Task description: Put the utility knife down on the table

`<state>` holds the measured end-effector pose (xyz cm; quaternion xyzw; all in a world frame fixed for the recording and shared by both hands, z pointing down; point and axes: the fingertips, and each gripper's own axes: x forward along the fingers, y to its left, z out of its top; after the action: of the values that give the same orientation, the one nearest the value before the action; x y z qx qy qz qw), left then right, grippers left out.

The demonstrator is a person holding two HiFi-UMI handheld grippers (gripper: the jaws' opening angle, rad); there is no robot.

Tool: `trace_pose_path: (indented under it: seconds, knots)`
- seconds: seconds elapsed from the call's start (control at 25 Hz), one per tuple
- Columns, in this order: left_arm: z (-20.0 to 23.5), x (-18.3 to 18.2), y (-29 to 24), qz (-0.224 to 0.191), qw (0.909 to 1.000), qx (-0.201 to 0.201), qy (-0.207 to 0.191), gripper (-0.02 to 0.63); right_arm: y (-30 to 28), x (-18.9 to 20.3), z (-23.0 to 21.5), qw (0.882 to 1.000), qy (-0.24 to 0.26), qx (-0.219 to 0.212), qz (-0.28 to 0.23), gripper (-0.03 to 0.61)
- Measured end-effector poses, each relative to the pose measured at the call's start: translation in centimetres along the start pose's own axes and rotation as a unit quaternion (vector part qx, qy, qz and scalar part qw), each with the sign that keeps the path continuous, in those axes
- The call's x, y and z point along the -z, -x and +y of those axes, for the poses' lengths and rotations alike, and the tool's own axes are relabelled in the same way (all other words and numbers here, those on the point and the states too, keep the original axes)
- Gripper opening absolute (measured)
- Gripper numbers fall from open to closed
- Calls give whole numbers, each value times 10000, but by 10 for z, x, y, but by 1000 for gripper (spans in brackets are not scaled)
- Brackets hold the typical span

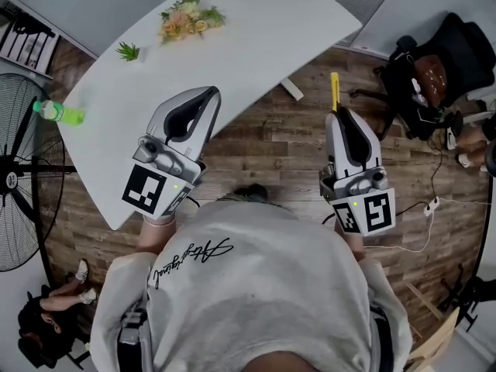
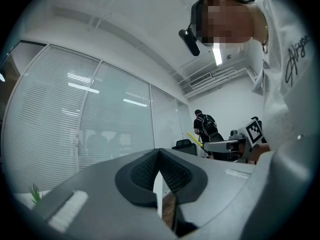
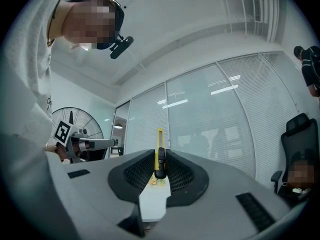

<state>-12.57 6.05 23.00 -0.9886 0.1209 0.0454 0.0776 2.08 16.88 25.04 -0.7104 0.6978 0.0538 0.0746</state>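
Note:
The utility knife (image 1: 335,90) is yellow with a black slider. It sticks out forward from my right gripper (image 1: 338,115), which is shut on it and held over the wooden floor to the right of the white table (image 1: 256,45). In the right gripper view the knife (image 3: 159,151) stands upright between the black ribbed pads (image 3: 177,173). My left gripper (image 1: 209,93) is above the table's near edge with its jaws shut and nothing between them. The left gripper view shows its tips (image 2: 159,154) meeting, with the right gripper (image 2: 226,146) and the knife (image 2: 194,137) off to the right.
On the table are a bunch of flowers (image 1: 188,18), a small green plant (image 1: 128,50) and a green bottle (image 1: 58,112). A standing fan (image 1: 15,180) is at the left. A black office chair (image 1: 442,56) and a floor cable (image 1: 422,208) are at the right. Another person stands in the room (image 2: 204,124).

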Motion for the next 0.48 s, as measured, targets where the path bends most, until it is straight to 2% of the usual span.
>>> trace_pose_path:
  seconds: [0.48]
  knots:
    - [-1, 15, -22, 156, 9998, -31, 121, -2, -9, 12, -22, 9999, -108, -79, 70, 67]
